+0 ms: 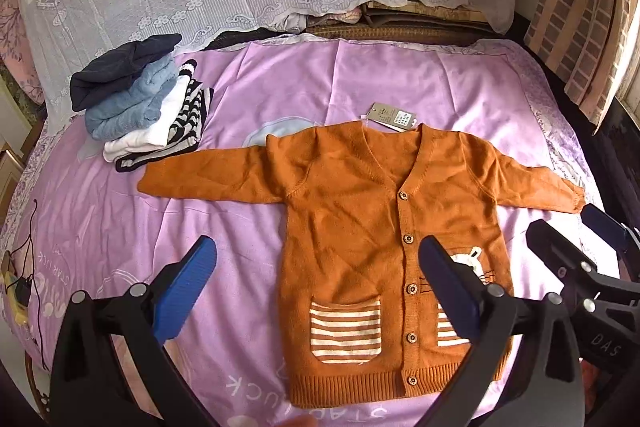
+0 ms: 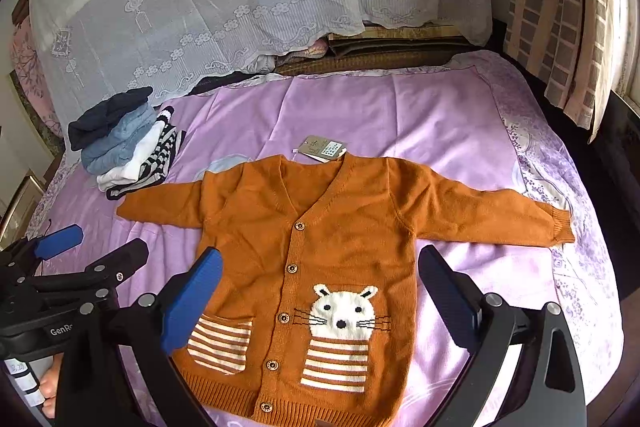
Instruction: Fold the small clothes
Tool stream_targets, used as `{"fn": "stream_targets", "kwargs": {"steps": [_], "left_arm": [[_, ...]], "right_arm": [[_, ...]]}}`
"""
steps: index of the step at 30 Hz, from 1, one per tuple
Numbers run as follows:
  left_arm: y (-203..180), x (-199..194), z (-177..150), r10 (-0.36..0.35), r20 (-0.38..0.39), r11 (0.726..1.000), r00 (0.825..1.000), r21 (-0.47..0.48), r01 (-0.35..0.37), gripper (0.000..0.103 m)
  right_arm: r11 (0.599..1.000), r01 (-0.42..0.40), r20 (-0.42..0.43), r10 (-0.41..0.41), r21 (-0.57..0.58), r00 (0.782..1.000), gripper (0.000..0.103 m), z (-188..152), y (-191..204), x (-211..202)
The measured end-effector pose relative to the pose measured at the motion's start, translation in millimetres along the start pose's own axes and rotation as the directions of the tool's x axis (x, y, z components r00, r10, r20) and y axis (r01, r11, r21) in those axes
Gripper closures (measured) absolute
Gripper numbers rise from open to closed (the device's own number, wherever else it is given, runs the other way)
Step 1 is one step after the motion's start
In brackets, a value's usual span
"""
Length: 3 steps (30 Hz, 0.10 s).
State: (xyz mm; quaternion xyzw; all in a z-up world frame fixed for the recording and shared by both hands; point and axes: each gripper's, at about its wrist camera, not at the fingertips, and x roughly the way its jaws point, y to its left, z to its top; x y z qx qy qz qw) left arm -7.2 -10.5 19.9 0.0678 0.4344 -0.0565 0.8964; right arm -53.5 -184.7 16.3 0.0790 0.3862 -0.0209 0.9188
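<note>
Flat on the purple bedsheet [image 2: 440, 131] lies an orange knit cardigan [image 2: 320, 227], buttoned, sleeves spread; soft, light and floppy, it looks best pinched at a cuff or shoulder seam. Left tongs [image 1: 316, 291] and right tongs [image 2: 320, 299] both gape empty.

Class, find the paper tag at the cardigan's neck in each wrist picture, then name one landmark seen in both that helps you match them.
Left wrist: the tag lies right of centre, in the upper middle, on the sheet just above the cardigan collar.
Right wrist: the tag sits at centre, slightly above the middle, again just above the collar.
Shared landmark: the clothes pile, to the tag's left in both.
</note>
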Motion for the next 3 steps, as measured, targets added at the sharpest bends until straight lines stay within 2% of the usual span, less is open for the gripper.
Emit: {"fn": "stream_targets", "kwargs": {"steps": [3], "left_arm": [[1.5,-1.0,-1.5,-0.003,-0.003,1.0,1.0,-0.008,0.003,0.004]], "right_arm": [[1.0,-0.009,0.0,0.009,0.003,1.0,0.004,-1.0,0.3,-1.0]]}}
